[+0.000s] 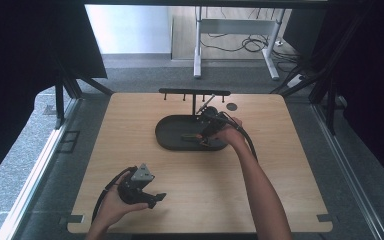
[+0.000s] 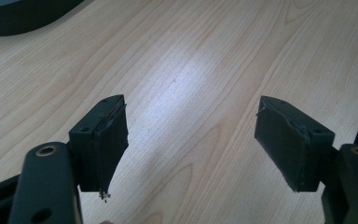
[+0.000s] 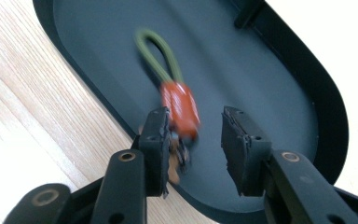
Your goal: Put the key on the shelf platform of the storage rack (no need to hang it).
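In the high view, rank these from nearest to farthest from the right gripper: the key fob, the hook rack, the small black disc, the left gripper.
1. key fob: in the black tray, right at the right gripper.
2. hook rack: standing just behind the tray.
3. small black disc: far edge of the table; too close to the rack to rank firmly.
4. left gripper: near-left part of the table, clearly farthest.
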The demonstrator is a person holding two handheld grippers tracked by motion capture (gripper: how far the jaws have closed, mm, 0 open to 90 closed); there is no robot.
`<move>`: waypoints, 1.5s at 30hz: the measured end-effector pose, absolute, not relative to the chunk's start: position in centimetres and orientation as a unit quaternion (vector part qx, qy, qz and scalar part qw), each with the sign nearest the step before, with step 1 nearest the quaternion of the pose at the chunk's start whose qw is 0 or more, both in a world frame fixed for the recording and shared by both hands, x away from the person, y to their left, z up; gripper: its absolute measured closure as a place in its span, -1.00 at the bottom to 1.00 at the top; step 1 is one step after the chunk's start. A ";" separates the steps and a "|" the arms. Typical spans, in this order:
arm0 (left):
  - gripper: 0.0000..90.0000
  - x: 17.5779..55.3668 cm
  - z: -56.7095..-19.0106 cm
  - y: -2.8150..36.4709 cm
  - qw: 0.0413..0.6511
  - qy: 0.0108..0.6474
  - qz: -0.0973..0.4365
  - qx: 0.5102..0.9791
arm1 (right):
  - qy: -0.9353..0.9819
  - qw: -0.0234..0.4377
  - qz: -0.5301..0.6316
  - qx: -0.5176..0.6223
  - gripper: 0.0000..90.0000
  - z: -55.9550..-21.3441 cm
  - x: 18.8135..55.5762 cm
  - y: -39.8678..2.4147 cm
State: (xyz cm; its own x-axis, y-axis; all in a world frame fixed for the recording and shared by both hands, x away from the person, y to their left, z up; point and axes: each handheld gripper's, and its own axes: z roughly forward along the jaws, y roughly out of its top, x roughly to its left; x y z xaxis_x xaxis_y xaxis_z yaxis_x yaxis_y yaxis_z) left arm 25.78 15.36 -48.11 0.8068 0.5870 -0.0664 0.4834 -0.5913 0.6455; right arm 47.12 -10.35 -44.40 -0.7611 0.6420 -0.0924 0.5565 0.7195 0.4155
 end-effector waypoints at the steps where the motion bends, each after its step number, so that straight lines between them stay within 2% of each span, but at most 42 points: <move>1: -0.42 25.8 -48.1 15.4 0.337 0.301 0.077 0.889 | 0.920 0.116 0.185 0.326 0.36 -44.4 47.1 -10.4; 17: -0.42 25.8 -48.3 14.9 0.330 0.296 0.076 0.893 | 0.910 0.118 0.217 0.333 0.12 -42.6 44.7 -12.3; 30: -0.42 25.7 -48.7 14.0 0.324 0.290 0.072 0.898 | 0.908 0.114 0.240 0.325 0.08 -42.0 40.8 -14.8; 45: -0.42 25.7 -48.9 13.6 0.318 0.290 0.072 0.900 | 0.901 0.103 0.264 0.330 0.06 -44.0 37.5 -18.2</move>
State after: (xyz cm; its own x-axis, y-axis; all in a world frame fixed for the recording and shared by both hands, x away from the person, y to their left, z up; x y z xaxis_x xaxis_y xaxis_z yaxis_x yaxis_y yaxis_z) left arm 25.69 13.59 -48.94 0.8218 0.5671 -0.0552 0.4760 -0.6299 0.6137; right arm 37.49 -18.24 -43.97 -0.7616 0.6479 -0.0105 0.5396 0.6431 0.5434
